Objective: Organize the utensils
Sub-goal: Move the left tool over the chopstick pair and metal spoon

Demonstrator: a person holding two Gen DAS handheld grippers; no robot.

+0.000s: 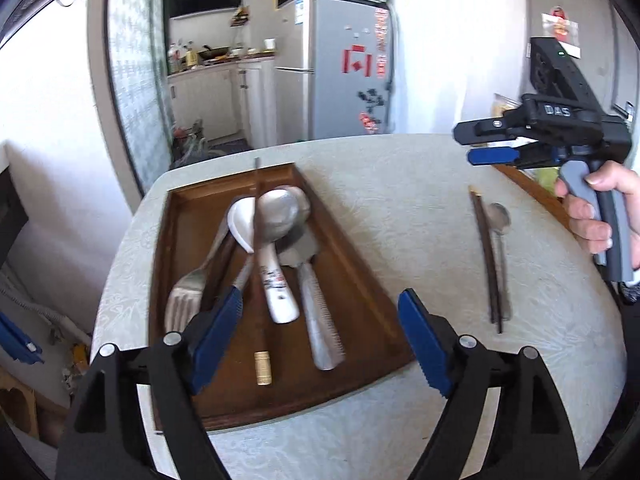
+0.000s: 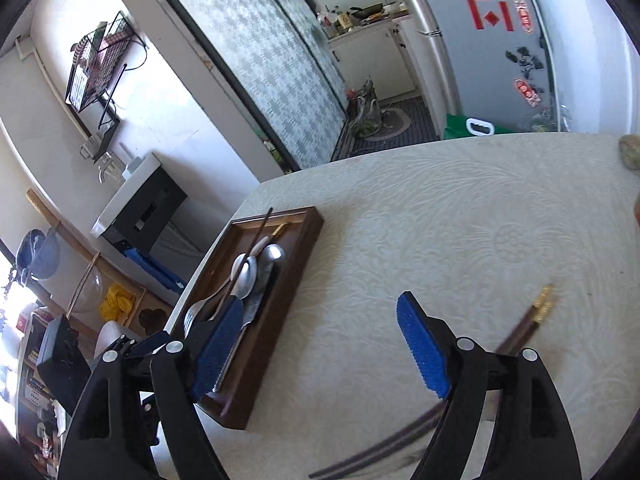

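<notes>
A brown wooden tray [image 1: 180,240] on the table holds several utensils: a white ceramic spoon [image 1: 272,276], a large metal spoon [image 1: 276,212], a fork [image 1: 184,300], a metal spatula [image 1: 320,320] and a gold-tipped chopstick [image 1: 260,320]. My left gripper [image 1: 316,340] is open and empty, hovering over the tray's near end. On the cloth to the right lie dark chopsticks [image 1: 486,260] beside a small metal spoon [image 1: 500,232]. My right gripper [image 2: 320,348] is open and empty above the table; it also shows in the left wrist view [image 1: 492,144]. The tray [image 2: 288,304] and chopsticks [image 2: 524,328] show in the right wrist view.
The round table [image 1: 400,184] has a pale patterned cloth. A grey fridge [image 1: 340,60] and a kitchen doorway stand behind it. A second wooden object [image 1: 528,184] sits at the table's far right edge. A stone-like object [image 2: 630,152] lies at the table's far edge.
</notes>
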